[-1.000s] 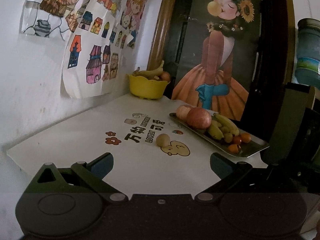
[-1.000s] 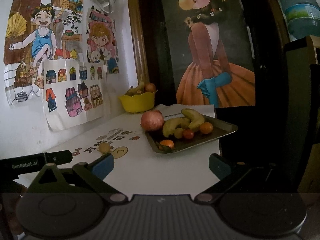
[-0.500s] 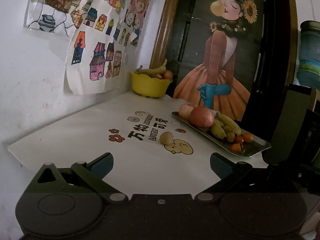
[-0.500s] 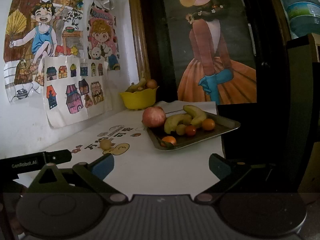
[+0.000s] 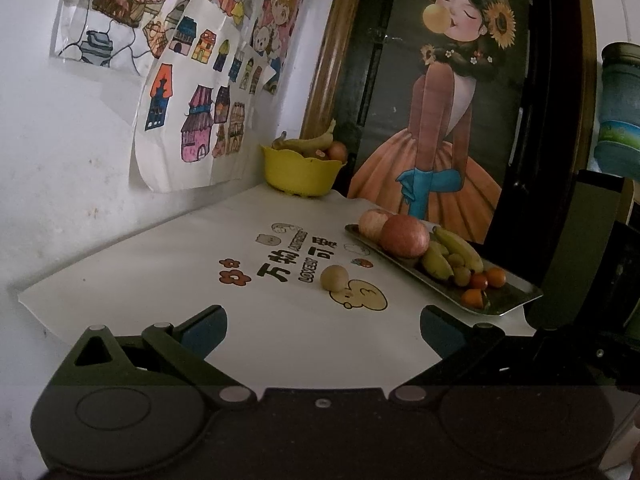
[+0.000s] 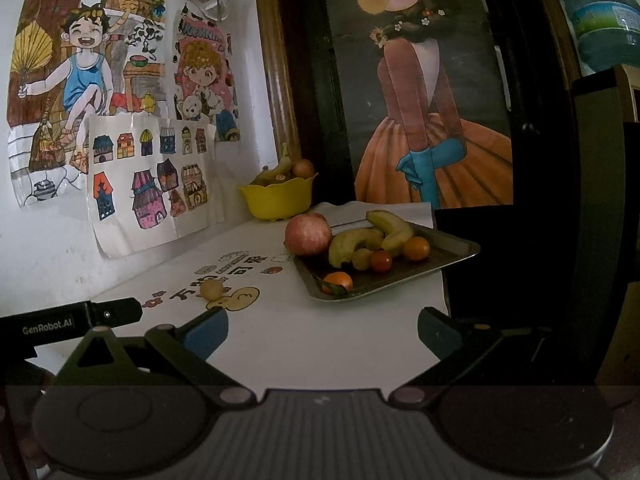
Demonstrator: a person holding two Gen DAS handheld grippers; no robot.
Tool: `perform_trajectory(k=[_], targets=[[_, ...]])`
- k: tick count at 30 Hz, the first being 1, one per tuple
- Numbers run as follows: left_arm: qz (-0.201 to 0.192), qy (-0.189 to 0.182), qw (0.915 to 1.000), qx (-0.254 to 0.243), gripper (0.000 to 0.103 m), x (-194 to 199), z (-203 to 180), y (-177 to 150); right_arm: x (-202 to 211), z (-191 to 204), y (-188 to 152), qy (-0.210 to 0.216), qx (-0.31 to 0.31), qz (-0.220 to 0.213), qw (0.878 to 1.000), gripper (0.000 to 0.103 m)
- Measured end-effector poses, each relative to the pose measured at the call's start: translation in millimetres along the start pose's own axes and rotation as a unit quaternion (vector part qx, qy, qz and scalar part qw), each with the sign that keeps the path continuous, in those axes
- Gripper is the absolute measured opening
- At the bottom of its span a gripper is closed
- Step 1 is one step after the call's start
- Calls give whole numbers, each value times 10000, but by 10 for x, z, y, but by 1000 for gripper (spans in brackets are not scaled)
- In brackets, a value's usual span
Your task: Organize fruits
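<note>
I see a small round tan fruit (image 5: 334,278) lying alone on the white table (image 5: 160,264), on the printed cartoon graphic (image 5: 362,296) near the table's middle. It is smooth, pale brown and nearly spherical, so I can assign it no long axis or heading.

To its right stands a metal tray (image 5: 508,300), a long rectangle running from the near right toward the far left in the left wrist view. The tray carries two red apples (image 5: 404,236) at its far end, touching each other. Next come two yellow-green bananas (image 6: 356,242), lying side by side with their long axes roughly along the tray's length. Just beside them sit a small yellowish round fruit (image 6: 361,259), a red cherry tomato (image 6: 380,261) and an orange tangerine (image 6: 416,248). A second tangerine (image 6: 338,282) with a green leaf rests apart from these at the tray's near end.

A yellow bowl (image 5: 298,174) stands at the table's far corner against the wall, well apart from the tray. It holds a banana, stem tip up, and a round reddish fruit.

The left gripper (image 5: 322,328) hovers above the near table edge, fingers spread wide and holding nothing. The right gripper (image 6: 322,330) is likewise spread wide and unloaded, directed at the tray.
</note>
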State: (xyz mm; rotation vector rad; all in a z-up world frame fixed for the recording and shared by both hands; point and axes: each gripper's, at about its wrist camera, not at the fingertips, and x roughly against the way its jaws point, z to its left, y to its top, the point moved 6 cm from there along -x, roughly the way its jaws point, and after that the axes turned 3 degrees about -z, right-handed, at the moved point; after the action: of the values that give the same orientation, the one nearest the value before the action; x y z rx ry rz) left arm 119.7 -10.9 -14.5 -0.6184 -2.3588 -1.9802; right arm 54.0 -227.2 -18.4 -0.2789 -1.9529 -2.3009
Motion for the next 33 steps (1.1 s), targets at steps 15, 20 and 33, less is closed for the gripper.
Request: perform_trajectory(k=[15, 20, 33], targets=[[27, 18, 10000, 10, 102, 2, -3, -7, 4, 12, -14, -20, -31, 25, 10000, 103], [30, 19, 10000, 9, 102, 1, -2, -6, 5, 15, -15, -19, -34, 23, 10000, 103], [100, 256, 9996, -119, 102, 1, -11, 2, 6, 7, -14, -18, -40, 29, 10000, 103]])
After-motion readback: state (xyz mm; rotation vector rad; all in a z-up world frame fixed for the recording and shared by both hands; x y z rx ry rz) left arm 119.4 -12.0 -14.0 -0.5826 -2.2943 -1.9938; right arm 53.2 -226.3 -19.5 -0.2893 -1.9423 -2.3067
